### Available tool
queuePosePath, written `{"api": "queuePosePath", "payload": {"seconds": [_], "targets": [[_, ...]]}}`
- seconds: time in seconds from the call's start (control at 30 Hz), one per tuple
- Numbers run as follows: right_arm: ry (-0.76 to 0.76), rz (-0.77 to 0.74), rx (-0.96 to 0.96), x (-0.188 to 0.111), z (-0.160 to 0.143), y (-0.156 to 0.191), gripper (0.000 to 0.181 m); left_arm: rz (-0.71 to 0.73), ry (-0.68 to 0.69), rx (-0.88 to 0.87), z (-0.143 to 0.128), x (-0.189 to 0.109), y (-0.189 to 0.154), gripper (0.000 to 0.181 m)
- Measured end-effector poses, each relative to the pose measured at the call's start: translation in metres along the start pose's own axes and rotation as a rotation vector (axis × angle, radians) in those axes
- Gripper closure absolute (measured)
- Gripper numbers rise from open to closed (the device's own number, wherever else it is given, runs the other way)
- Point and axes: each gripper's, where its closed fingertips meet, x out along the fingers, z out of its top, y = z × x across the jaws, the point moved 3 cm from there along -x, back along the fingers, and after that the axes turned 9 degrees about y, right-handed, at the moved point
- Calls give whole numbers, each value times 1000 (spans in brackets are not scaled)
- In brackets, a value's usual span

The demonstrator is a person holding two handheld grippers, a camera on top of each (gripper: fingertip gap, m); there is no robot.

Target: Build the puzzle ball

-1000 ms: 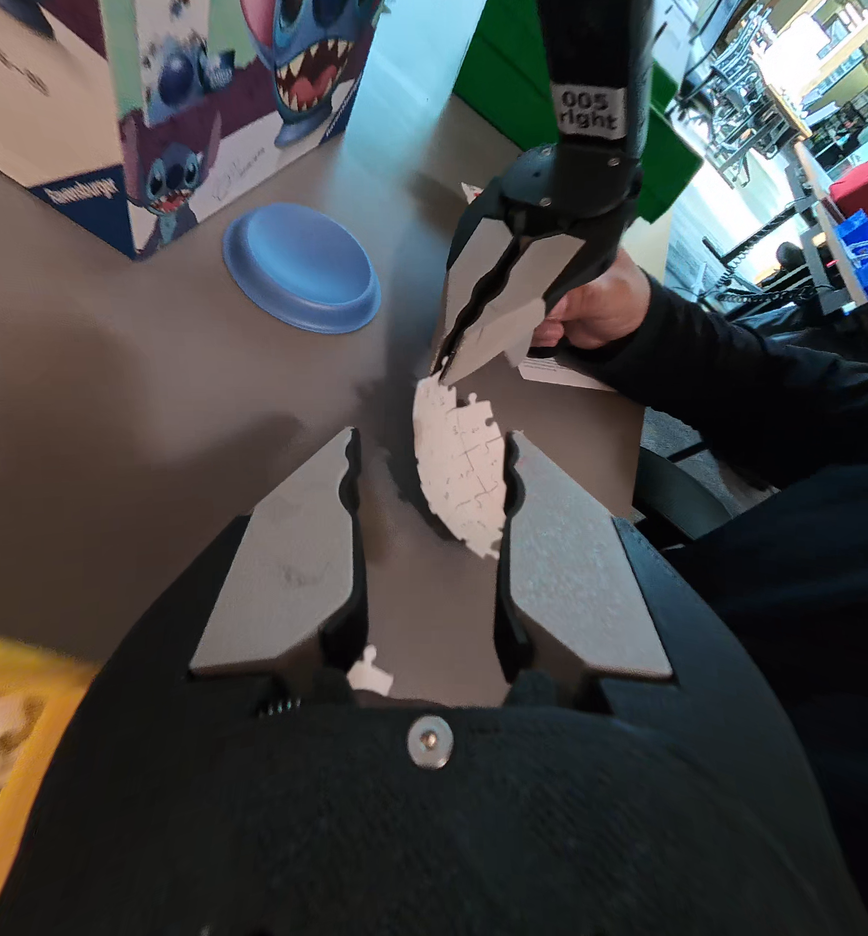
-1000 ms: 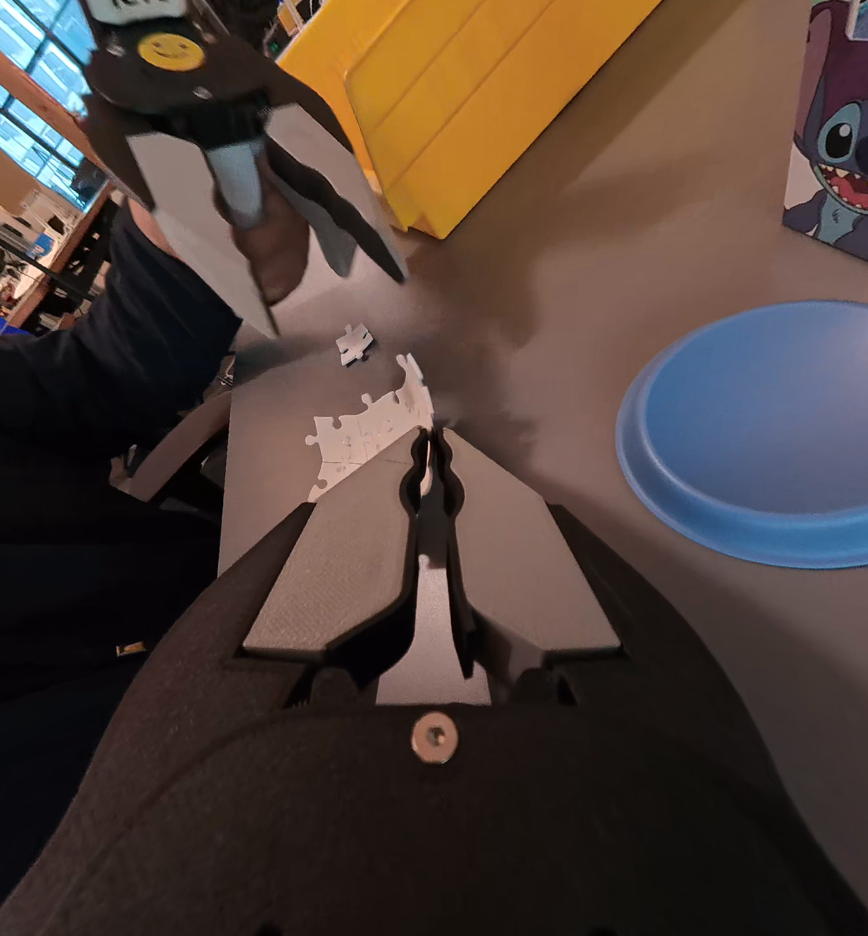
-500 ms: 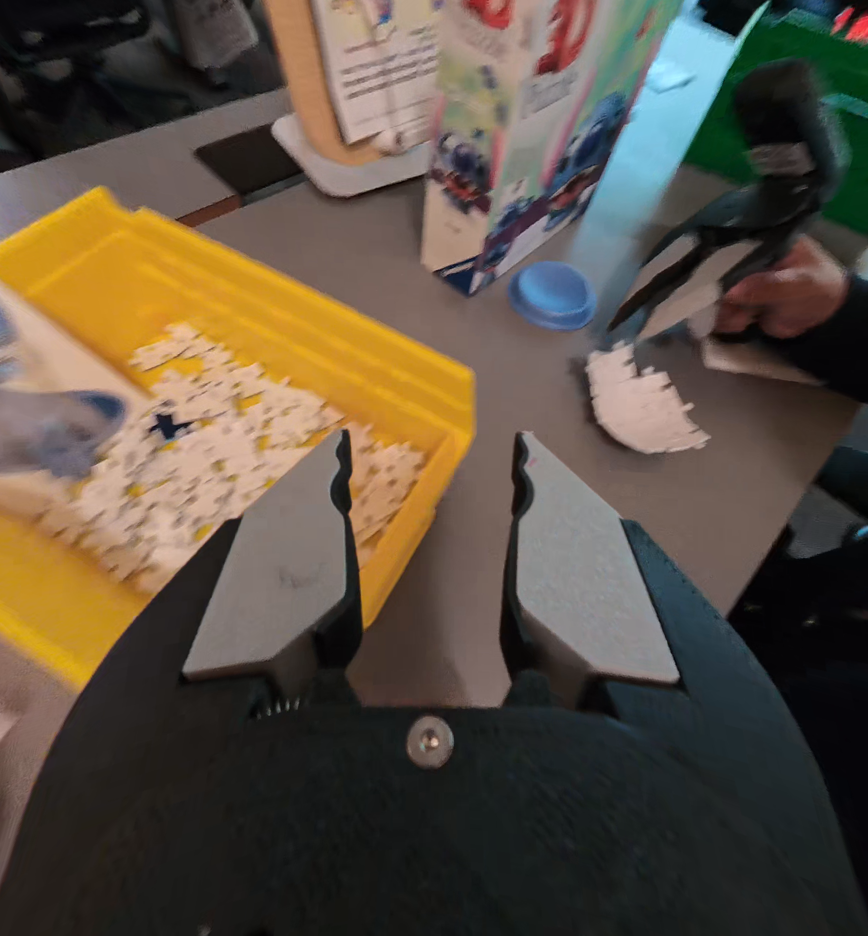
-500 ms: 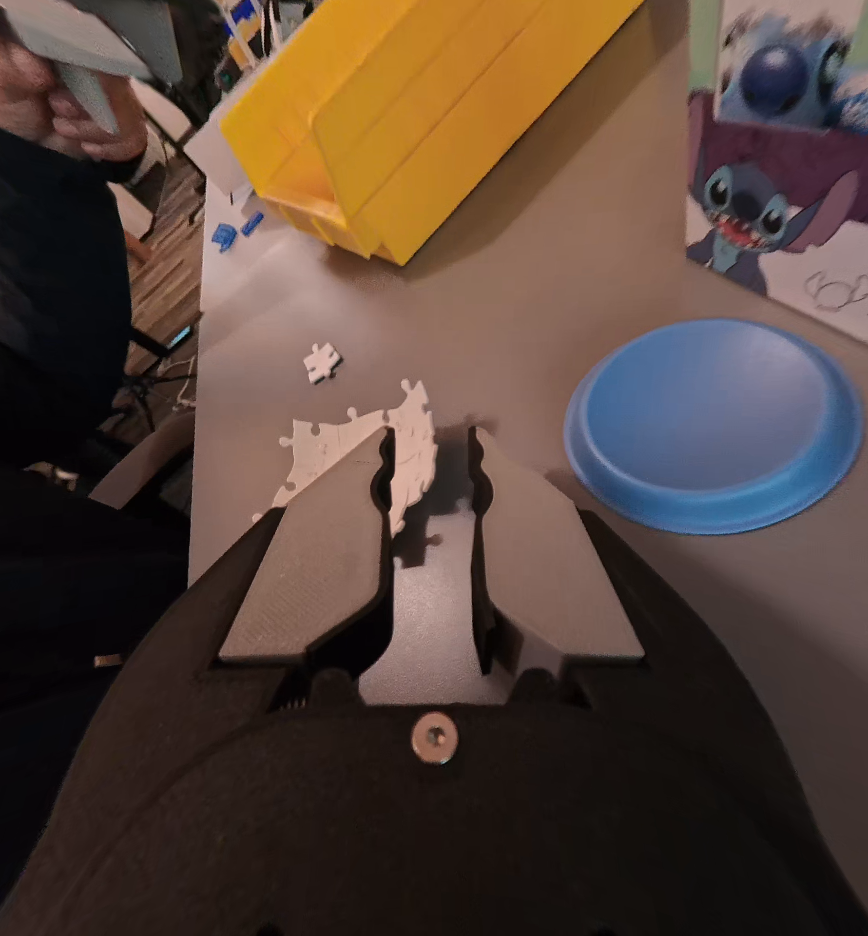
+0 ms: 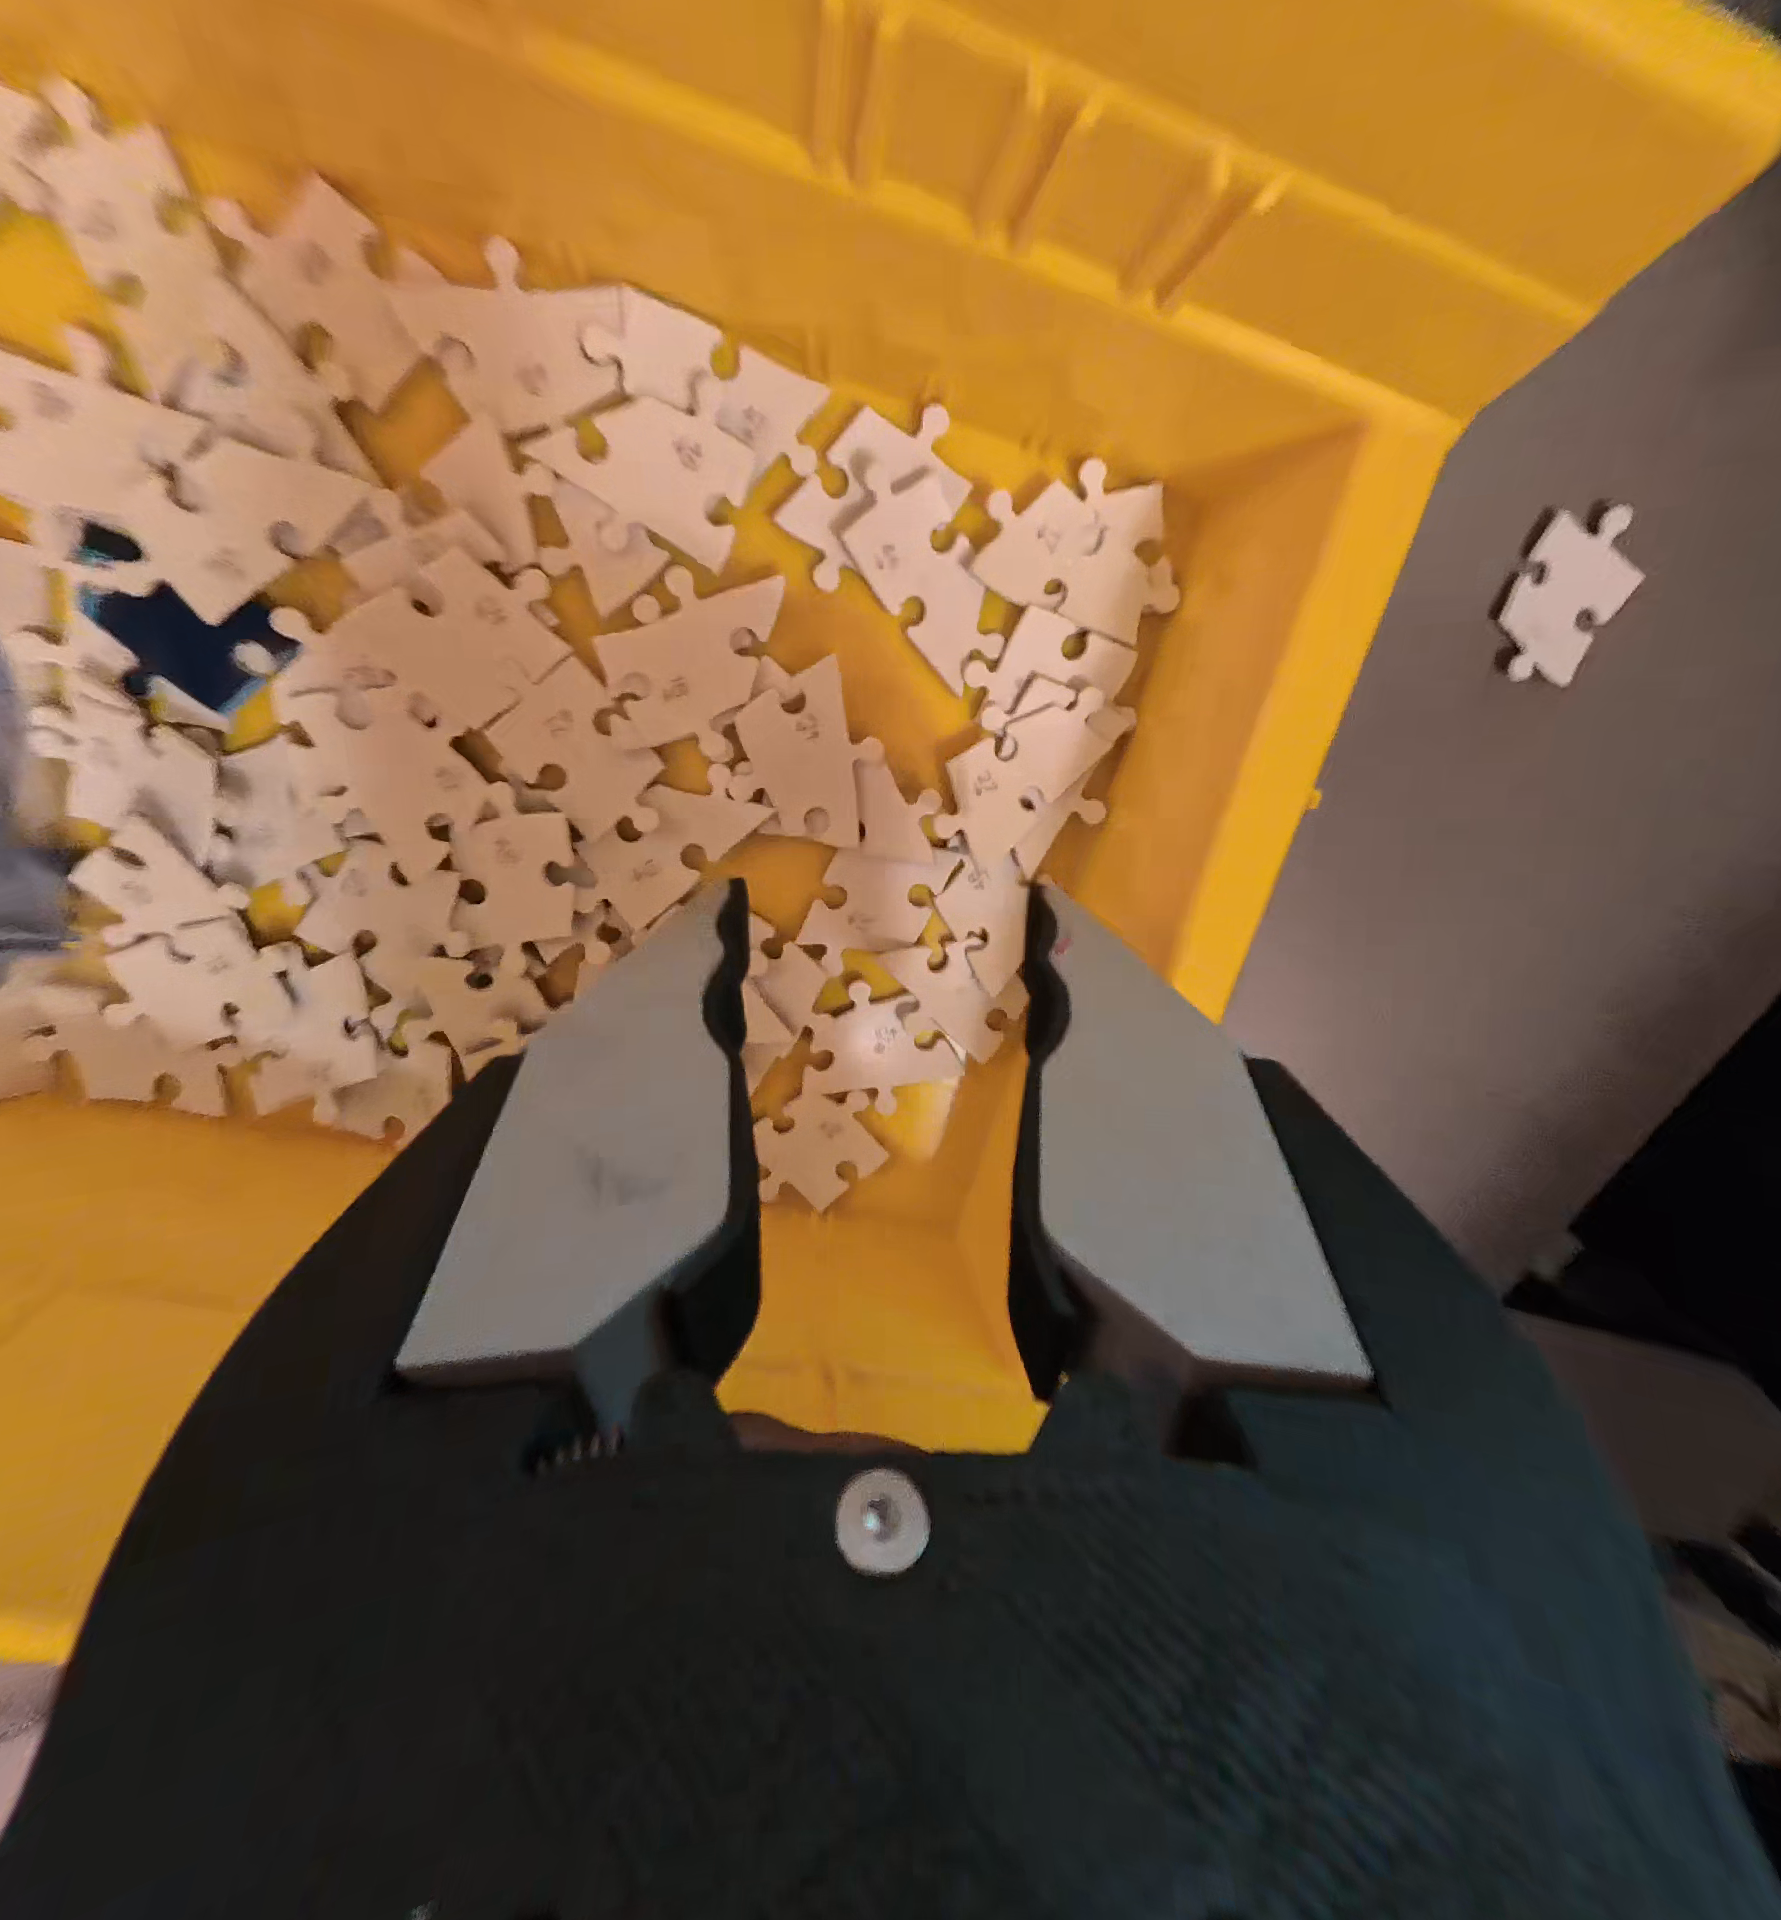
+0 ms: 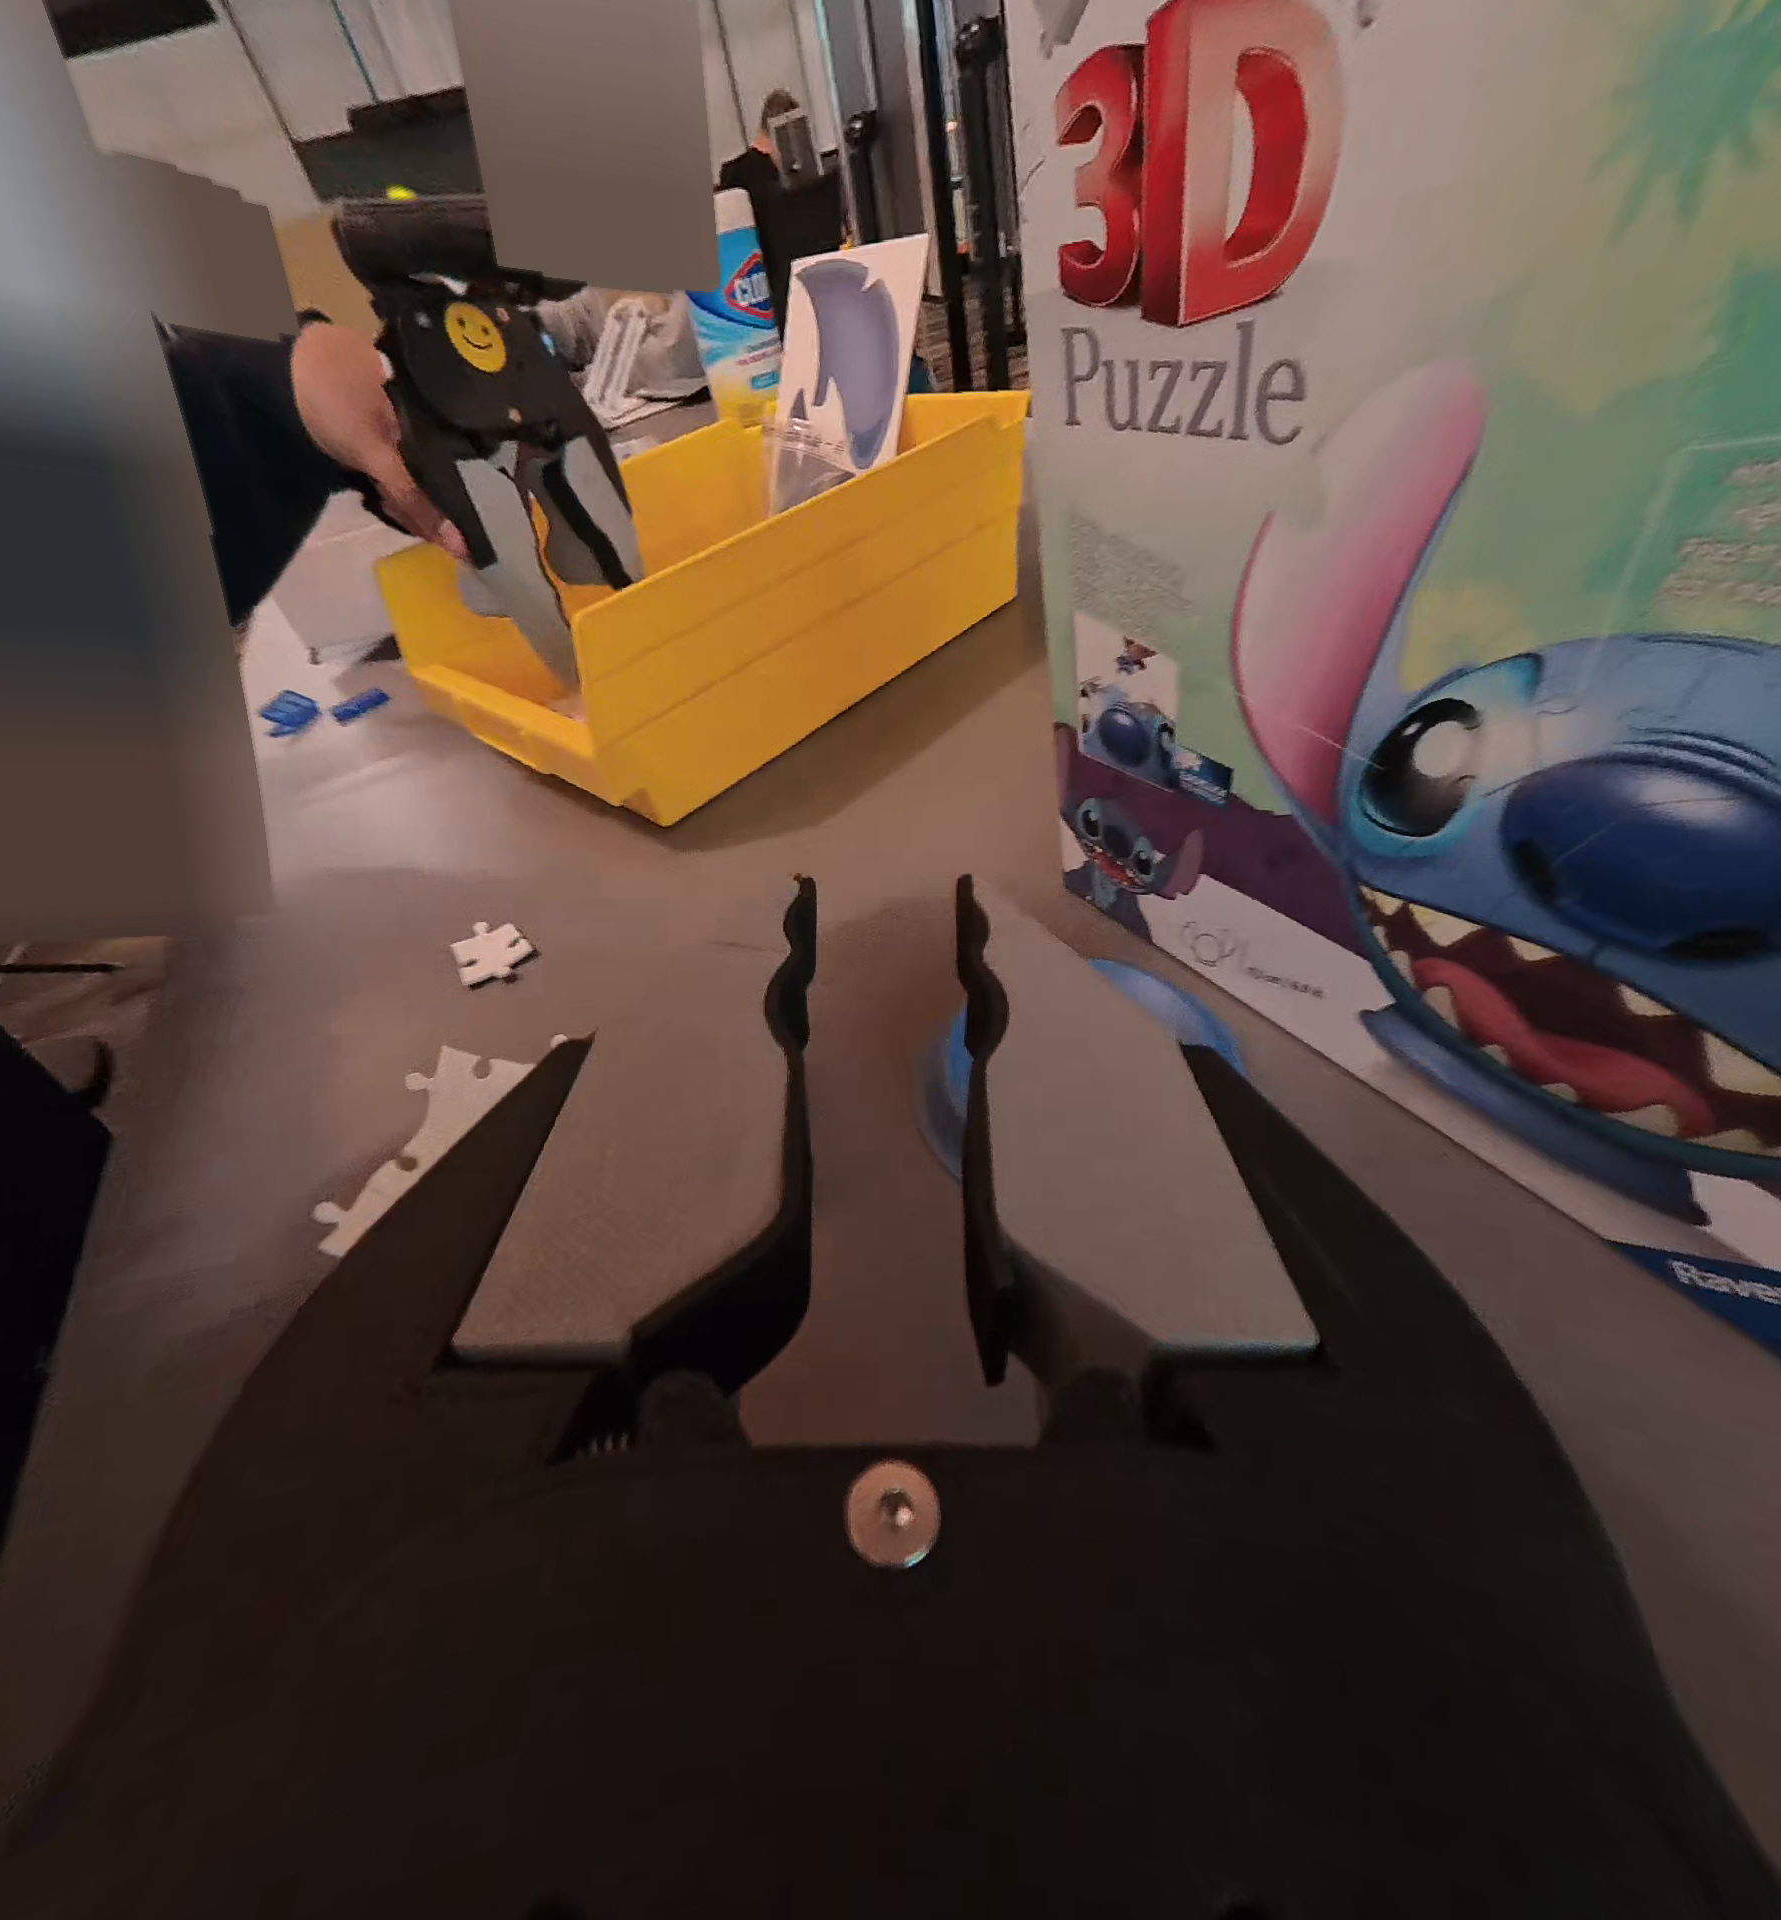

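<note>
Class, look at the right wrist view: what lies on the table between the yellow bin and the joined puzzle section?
One loose white puzzle piece lies between the yellow bin and the joined puzzle section; otherwise bare table, seen in the right wrist view.

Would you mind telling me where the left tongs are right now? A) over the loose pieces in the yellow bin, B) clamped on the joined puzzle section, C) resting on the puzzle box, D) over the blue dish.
A: the left tongs hang open above the loose pieces in the yellow bin.
</note>
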Motion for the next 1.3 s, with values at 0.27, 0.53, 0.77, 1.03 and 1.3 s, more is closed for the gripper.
{"api": "queuePosePath", "payload": {"seconds": [0.27, 0.53, 0.77, 1.03, 1.3], "targets": [[24, -15, 69, 13, -12, -18, 158, 132, 296, 168, -10, 30, 9, 122], [42, -18, 44, 15, -13, -16, 159, 369, 177, 121, 19, -1, 55, 136], [27, -9, 30, 14, -12, -14, 159, 473, 64, 60, 16, -40, 63, 135], [51, -4, 18, 16, -15, -12, 152, 432, -19, 79, 14, -37, 47, 135], [32, -3, 6, 14, -14, -10, 155, 380, -1, 142, 14, -15, 41, 138]]}}
